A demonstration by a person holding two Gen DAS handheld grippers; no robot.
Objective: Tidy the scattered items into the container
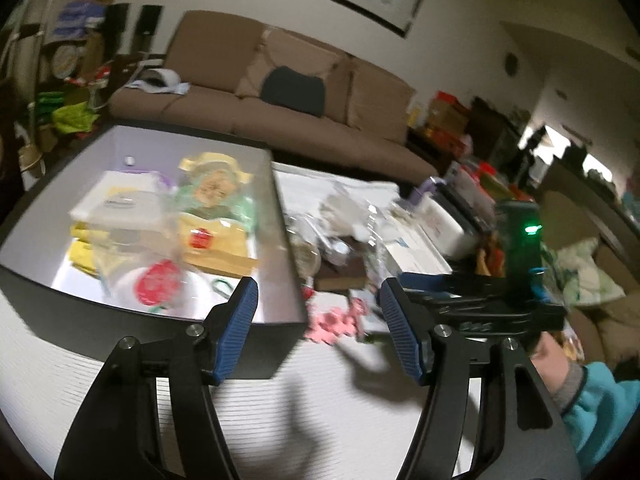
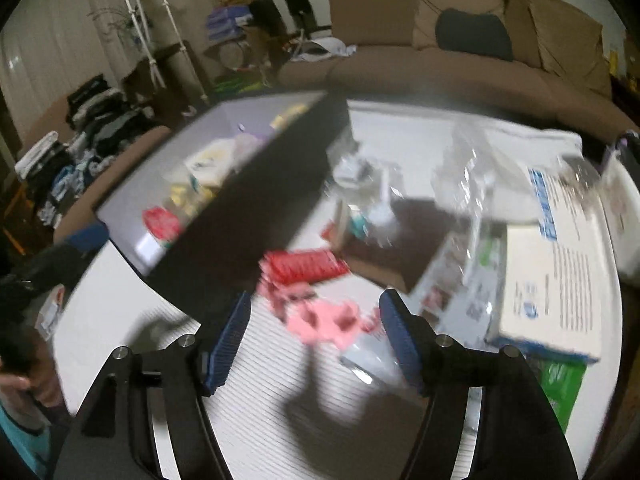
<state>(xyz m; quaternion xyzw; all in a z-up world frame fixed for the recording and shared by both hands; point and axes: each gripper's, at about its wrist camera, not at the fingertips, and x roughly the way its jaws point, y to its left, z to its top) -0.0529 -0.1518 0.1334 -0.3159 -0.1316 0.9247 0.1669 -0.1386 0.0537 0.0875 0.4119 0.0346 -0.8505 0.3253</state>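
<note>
A pink packet (image 2: 320,320) lies on the white tabletop (image 2: 120,320), just beside the near corner of the dark container (image 1: 168,328), which already holds several items. Both the left hand-held gripper (image 1: 316,320) and right hand-held gripper (image 2: 314,330) stand wide with nothing between their pads. Bare tabletop lies nearer than the packet; papers and boxes (image 2: 552,280) crowd its right.

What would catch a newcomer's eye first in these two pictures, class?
The big dark box at left, already stuffed with packets. Beside it, outside the box, a pink item lies on the white table, just ahead of the right gripper, whose jaws stand open and empty.
</note>
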